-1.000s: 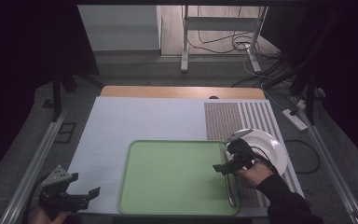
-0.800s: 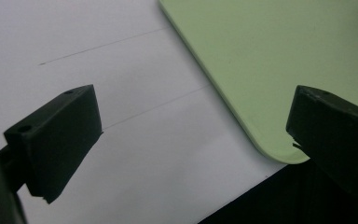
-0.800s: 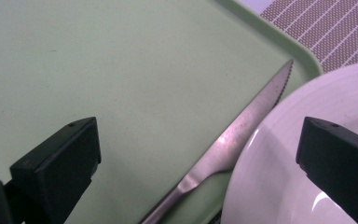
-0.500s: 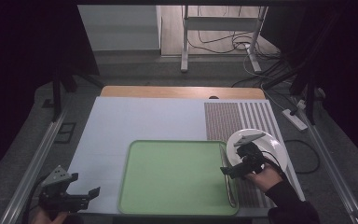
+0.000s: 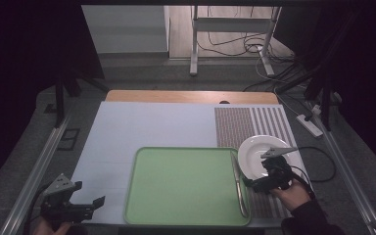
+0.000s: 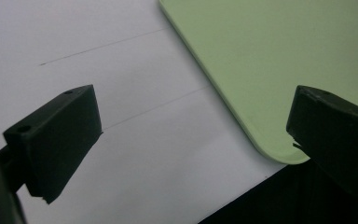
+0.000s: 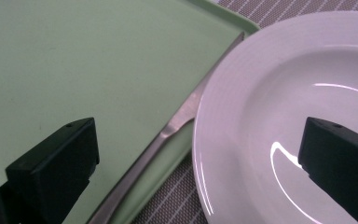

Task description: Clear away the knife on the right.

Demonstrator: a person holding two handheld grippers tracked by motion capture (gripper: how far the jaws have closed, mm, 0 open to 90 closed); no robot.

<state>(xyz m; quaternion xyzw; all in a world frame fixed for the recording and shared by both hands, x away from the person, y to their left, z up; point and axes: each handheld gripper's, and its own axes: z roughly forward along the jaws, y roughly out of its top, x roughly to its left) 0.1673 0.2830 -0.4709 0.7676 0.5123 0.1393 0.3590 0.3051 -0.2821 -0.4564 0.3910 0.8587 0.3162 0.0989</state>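
Observation:
A light green tray lies on the table's near middle. Along its right rim rests a metal knife, and a white plate sits just right of it on a striped placemat. My right gripper hovers open at the plate's near edge, beside the knife. In the right gripper view its jaws stand wide apart over the knife, with the plate at right and nothing held. My left gripper is open at the near left, empty, close to the tray's corner.
A white mat covers most of the table under the tray. The striped placemat shows between tray and plate. Cables and a power strip lie on the floor at the right. Metal rails run along both table sides.
My right gripper has drawn back toward me and slightly right, away from the knife on the tray's rim. The left gripper has stayed put.

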